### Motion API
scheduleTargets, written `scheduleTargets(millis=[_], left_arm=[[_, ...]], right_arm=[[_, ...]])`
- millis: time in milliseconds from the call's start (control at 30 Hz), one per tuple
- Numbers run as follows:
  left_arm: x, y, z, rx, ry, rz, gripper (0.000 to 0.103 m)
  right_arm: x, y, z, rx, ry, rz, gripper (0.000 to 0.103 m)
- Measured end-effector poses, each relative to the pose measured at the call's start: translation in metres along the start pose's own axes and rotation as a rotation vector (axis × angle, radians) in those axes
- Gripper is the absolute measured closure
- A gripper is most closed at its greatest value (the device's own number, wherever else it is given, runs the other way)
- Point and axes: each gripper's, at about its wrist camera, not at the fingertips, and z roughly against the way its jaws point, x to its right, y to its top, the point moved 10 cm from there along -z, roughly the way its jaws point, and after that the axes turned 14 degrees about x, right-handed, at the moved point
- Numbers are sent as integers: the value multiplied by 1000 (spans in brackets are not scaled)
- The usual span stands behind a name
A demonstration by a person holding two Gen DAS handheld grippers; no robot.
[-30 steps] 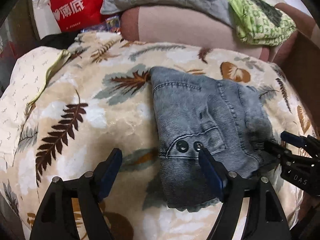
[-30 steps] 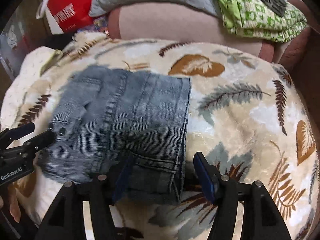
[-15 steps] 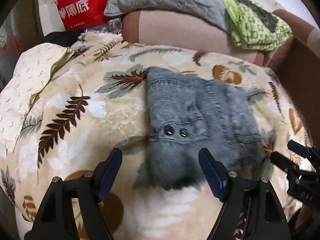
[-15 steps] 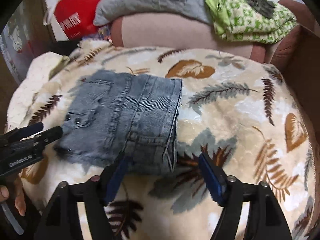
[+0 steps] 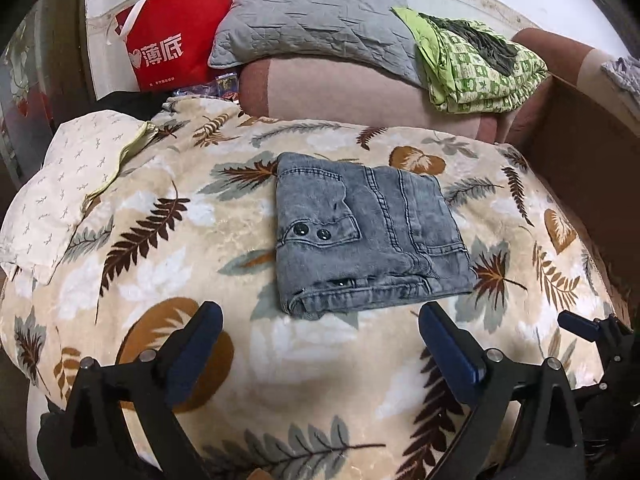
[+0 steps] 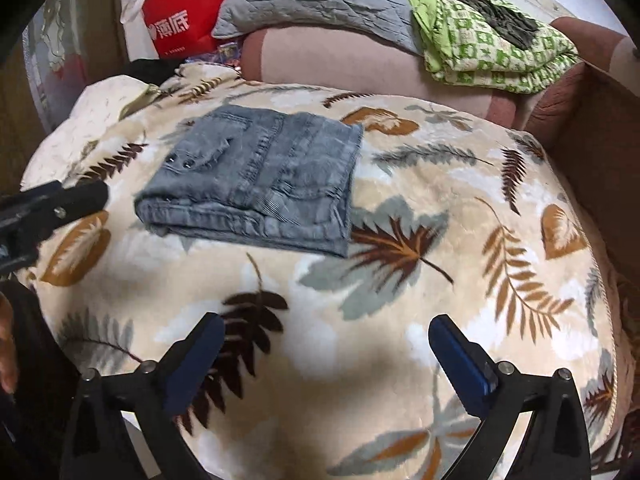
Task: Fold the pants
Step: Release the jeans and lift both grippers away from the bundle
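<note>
Grey denim pants (image 5: 368,236) folded to neat rectangle, 2 snaps showing; both hand-held grippers (image 5: 320,344) (image 6: 326,354) released.

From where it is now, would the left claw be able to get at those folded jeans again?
Probably yes. The left claw hangs open just short of the folded jeans, and only bare leaf-print blanket lies between them; the right claw sits off to the side.

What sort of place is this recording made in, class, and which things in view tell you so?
Probably a home bedroom or living room: folded grey pants lie on a leaf-print fleece blanket, with a grey pillow and folded green bedding on a pink sofa behind.
</note>
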Motion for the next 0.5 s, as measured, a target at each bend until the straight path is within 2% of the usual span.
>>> scheduleTargets(millis=[233,367,500], left_arm=[[8,3,5,-3,16,0,4],[15,6,-3,-34,8,1,4],[24,9,-6,-25,-13,-20,0]], right_arm=[[7,-1,4,48,22,-20,0],[8,2,4,76,40,-27,0],[13,3,2,92,48,-52,0]])
